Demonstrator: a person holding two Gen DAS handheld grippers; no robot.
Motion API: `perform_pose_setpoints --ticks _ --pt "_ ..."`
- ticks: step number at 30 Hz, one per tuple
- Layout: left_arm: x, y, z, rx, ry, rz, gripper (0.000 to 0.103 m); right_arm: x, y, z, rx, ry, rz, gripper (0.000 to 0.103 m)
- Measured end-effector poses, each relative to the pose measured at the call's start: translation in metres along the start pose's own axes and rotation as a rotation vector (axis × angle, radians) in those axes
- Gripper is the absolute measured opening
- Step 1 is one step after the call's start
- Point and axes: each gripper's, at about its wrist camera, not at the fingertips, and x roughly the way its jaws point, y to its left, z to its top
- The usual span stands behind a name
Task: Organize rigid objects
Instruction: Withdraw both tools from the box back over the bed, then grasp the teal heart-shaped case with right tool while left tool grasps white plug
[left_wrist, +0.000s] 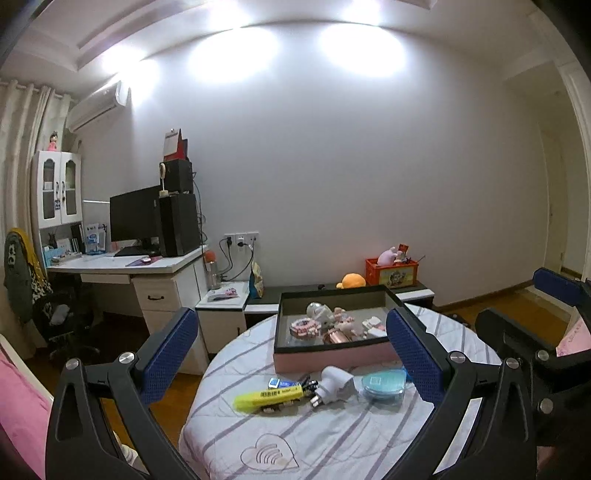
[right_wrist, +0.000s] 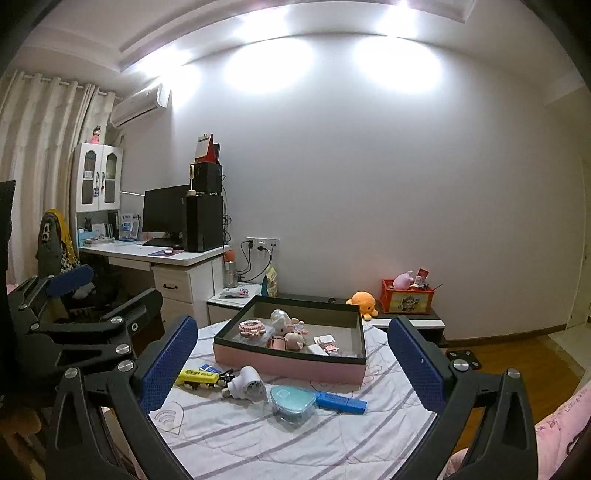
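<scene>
Pink-walled box (right_wrist: 288, 363) sits mid-frame, loose items below it; both the left gripper (left_wrist: 295, 350) and right gripper (right_wrist: 291, 360) hover wide and empty, so descend squarely over one item.

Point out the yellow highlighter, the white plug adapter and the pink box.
yellow highlighter (left_wrist: 267, 397), left wrist view, middle of its barrel.
white plug adapter (right_wrist: 248, 382), right wrist view, its round white body.
pink box (right_wrist: 288, 363), right wrist view, its near pink outer wall.
</scene>
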Motion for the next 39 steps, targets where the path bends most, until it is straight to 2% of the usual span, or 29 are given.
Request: perform_pose_setpoints --ticks 8,16,22,25,28,36,38,39 --pt "0.014 -0.002 -0.018 0.020 0.067 -0.017 0.103 0.007 0.000 -0.017 -0.002 0.048 0.003 0.103" --pt "0.054 0.000 -0.048 0.018 0.208 -0.051 0.103 0.035 -0.001 -0.039 0.001 0.132 0.004 0.103" --pt "0.094 0.006 -0.082 0.010 0.343 -0.046 0.103 0.081 -0.010 -0.072 0.029 0.272 -0.029 0.103" --pt "0.109 0.011 -0.094 0.001 0.387 -0.036 0.103 0.110 -0.014 -0.089 0.053 0.375 -0.027 0.103" --pt "0.119 0.016 -0.102 -0.011 0.414 -0.032 0.103 0.142 -0.016 -0.101 0.068 0.469 -0.026 0.103" --pt "0.143 0.025 -0.116 -0.026 0.486 -0.035 0.103 0.214 -0.009 -0.116 0.056 0.640 0.000 0.103" --pt "0.147 0.025 -0.117 -0.036 0.496 -0.041 0.103 0.224 -0.010 -0.119 0.067 0.658 0.003 0.096" --pt "0.150 0.024 -0.117 -0.044 0.501 -0.048 0.103 0.228 -0.011 -0.121 0.068 0.670 0.005 0.088"
